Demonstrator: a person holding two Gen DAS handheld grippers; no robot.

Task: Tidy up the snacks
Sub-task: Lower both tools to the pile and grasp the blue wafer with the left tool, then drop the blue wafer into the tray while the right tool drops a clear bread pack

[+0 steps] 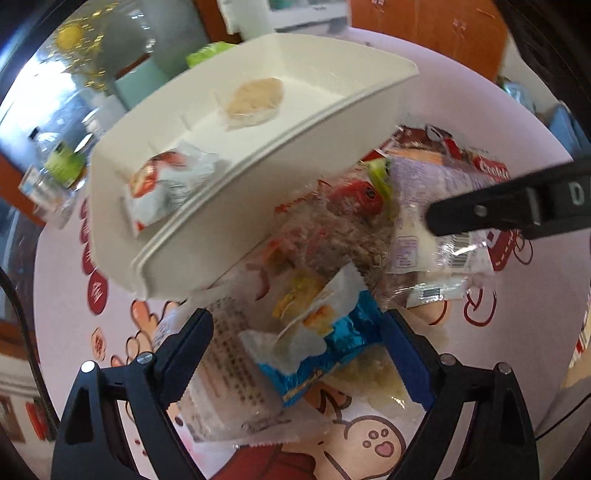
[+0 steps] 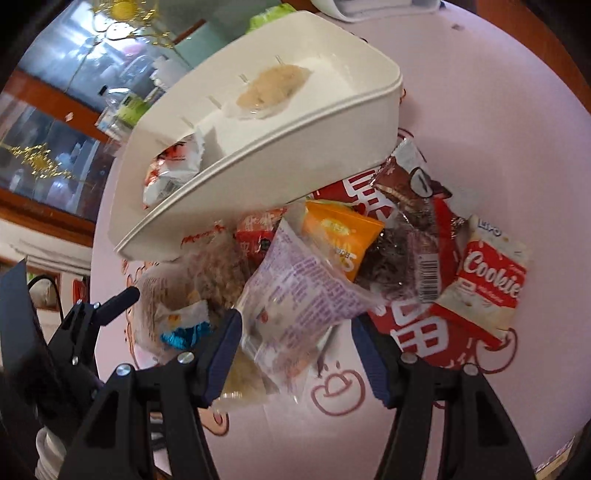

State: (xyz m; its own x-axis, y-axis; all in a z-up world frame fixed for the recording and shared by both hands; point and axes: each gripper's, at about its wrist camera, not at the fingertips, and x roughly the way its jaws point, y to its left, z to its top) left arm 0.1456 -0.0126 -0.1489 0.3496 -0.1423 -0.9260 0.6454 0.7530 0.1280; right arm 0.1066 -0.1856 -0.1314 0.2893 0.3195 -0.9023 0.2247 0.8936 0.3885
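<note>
A white bin stands on the table and holds a pale round cracker pack and a red-white pack. A heap of snack packs lies in front of it. My left gripper is open, its jaws either side of a blue-white pack. My right gripper is open around a clear purple-printed pack. One right finger shows in the left wrist view.
A red-white Cookie pack, a brown chocolate pack and an orange pack lie on the pink printed tablecloth. Bottles and a green pack stand behind the bin. Cardboard boxes sit at the back.
</note>
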